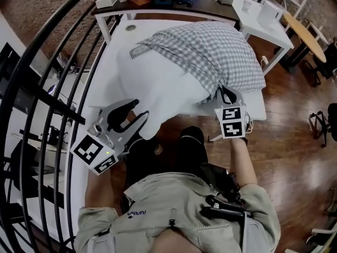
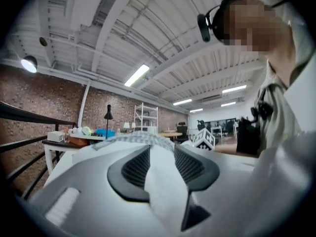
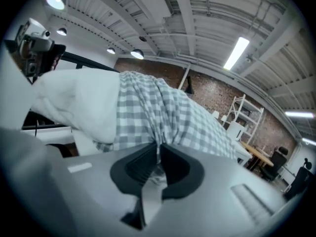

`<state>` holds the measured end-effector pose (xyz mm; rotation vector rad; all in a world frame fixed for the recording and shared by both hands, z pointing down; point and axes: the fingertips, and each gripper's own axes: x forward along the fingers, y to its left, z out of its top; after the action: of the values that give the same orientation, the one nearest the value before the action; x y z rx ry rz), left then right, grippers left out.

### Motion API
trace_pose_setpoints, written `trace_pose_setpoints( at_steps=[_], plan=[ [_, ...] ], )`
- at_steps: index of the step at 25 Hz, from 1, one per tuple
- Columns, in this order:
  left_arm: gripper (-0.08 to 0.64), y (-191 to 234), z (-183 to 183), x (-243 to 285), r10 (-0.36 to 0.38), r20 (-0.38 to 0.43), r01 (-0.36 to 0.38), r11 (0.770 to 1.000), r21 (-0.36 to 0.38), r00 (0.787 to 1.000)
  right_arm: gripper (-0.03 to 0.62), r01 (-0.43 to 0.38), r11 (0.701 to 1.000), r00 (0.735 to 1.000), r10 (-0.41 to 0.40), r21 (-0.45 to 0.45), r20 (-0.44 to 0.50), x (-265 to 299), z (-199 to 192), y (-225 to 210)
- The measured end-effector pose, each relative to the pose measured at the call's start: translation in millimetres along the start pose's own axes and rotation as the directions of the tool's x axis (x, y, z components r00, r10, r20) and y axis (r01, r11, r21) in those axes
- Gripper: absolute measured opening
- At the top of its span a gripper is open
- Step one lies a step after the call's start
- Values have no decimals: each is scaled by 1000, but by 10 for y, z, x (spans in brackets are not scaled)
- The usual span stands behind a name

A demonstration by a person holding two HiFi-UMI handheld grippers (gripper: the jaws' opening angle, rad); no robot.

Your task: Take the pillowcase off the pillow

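The soft, light pillowcase [image 1: 210, 51] half-covers the pillow [image 1: 152, 83] on the table [image 1: 122, 36]; the right hand-held gripper [image 3: 159, 149] clenches its bunched cloth at the table's near edge. The left hand-held gripper [image 2: 162, 149] gapes around the pillow's bare corner, a likely counter-hold.

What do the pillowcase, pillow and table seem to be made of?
Pillowcase: woven cloth, probably cotton, matte; grey-white check, soft folds.
Pillow: white matte fabric, puffy, so probably soft-filled.
Table: smooth white top, likely laminate or painted board.
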<state>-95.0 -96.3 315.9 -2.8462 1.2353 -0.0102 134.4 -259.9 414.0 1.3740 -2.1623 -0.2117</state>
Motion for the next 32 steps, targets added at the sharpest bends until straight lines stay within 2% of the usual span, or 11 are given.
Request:
trace_pose_setpoints(
  at_steps=[2,4,9,12,16,19,22,24,29,31,32],
  plan=[
    [165,199,277,-65,77,72,-78,997,6,994,29,-23,1000,1000,23,6,3,-47,12,15],
    [186,526,374,-27,182,81,-185,982,29,980,41,-61,998,998,61,16,16,-148,72,39],
    [271,1430,250,457,299,-29,-299,954,-14,954,63,-172,985,970,167,14,179,-579,819,32],
    [324,1855,-15,859,308,-181,-316,949,-16,934,63,-205,978,938,208,-38,279,-646,1397,-42],
    [371,2003,-499,1162,225,-353,-273,958,-91,908,94,-295,942,899,330,-158,289,-345,1985,140],
    [293,1891,-571,1196,194,-343,-253,958,-134,919,150,-391,894,868,437,-219,234,85,2350,409],
    [120,1699,-510,1177,213,-305,-240,970,-51,928,166,-479,847,841,518,-231,156,578,2666,761],
    [54,1558,-493,1159,231,-282,-234,972,22,931,168,-509,821,836,543,-258,78,892,2763,1048],
    [17,1291,-322,1066,271,-229,-237,957,165,935,186,-512,750,859,435,-419,-271,1583,2399,1486],
    [15,1237,-231,1001,282,-195,-243,949,202,939,9,-495,724,866,362,-481,-346,1736,2288,1465],
    [14,1215,-169,959,287,-172,-249,945,212,942,5,-463,712,883,322,-528,-341,1807,2322,1416]
  ],
)
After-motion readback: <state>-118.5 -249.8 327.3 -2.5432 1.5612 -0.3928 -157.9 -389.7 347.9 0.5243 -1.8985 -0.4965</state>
